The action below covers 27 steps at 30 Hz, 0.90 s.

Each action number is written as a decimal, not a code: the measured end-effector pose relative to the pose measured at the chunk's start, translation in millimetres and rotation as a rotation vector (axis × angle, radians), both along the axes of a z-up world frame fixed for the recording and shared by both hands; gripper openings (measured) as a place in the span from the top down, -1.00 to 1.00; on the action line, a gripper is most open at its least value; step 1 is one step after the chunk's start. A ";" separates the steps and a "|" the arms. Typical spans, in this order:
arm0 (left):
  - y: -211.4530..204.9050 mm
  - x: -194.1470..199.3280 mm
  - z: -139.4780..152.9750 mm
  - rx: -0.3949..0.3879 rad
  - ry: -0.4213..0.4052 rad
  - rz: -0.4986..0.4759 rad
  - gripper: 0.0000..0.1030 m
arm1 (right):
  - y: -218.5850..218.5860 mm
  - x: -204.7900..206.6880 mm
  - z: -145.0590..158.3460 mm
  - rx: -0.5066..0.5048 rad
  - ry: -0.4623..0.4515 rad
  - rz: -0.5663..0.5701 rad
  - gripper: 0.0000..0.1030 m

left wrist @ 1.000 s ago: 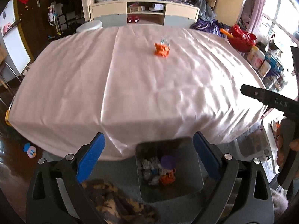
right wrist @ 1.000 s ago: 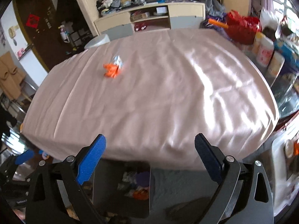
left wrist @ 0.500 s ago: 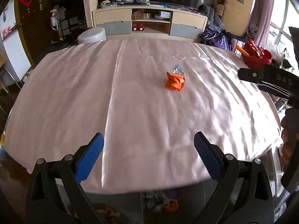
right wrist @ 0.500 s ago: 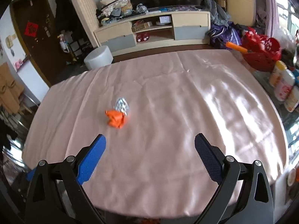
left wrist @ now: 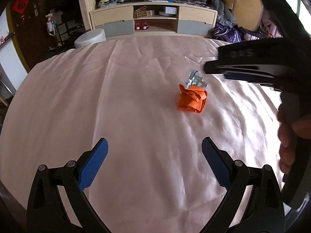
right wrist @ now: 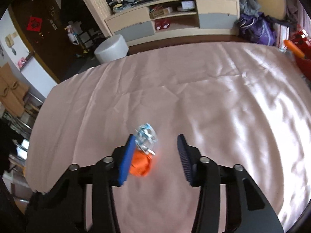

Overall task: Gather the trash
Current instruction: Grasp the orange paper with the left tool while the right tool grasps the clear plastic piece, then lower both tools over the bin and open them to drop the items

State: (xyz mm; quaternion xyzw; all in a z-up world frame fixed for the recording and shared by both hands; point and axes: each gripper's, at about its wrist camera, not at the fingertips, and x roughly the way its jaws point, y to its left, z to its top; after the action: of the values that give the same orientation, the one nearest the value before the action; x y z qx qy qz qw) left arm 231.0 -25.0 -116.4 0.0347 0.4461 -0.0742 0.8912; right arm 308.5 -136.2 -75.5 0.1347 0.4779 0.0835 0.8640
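A crumpled orange paper (left wrist: 192,99) lies on the pink tablecloth (left wrist: 120,101), with a silver-blue wrapper (left wrist: 195,79) touching its far side. My left gripper (left wrist: 153,145) is open and empty, short of the two pieces and to their left. My right gripper (right wrist: 156,138) is down over them and its jaws are closing. The wrapper (right wrist: 145,137) sits between them against the left pad (right wrist: 127,155), and the orange paper (right wrist: 141,165) lies just behind it. The right pad (right wrist: 183,155) stands apart from both. In the left wrist view the right gripper's body (left wrist: 252,66) and the person's hand (left wrist: 287,136) hang at the right.
The pink cloth covers the whole table (right wrist: 233,116). Beyond its far edge stand a white round stool (right wrist: 111,48) and a low cabinet (right wrist: 175,17). Purple bags (right wrist: 256,29) and a red basket (right wrist: 301,58) lie off the far right corner.
Both grippers have moved forward from the table's near edge over the cloth, and the bin below has left view. The right jaws have narrowed around the wrapper and orange paper.
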 end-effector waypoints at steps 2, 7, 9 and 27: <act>-1.7 7.8 -1.1 0.004 -0.004 -0.014 -0.78 | 6.1 7.5 -4.4 0.005 0.006 0.017 0.28; -6.1 18.7 -3.0 0.001 -0.013 -0.026 -0.78 | 16.6 15.8 -16.9 -0.033 0.024 0.068 0.66; -9.6 25.9 -5.5 0.007 -0.014 -0.023 -0.78 | 13.6 17.2 -17.3 -0.059 0.016 0.067 0.83; -64.9 77.3 -28.0 0.023 0.009 -0.080 -0.05 | -62.7 21.7 -7.7 -0.110 -0.048 -0.016 0.90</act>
State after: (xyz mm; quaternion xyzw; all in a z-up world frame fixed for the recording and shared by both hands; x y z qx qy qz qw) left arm 308.3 -89.9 -144.4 0.0625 0.4494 -0.1050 0.8850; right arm 330.2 -198.8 -83.2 0.0888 0.4597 0.0536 0.8820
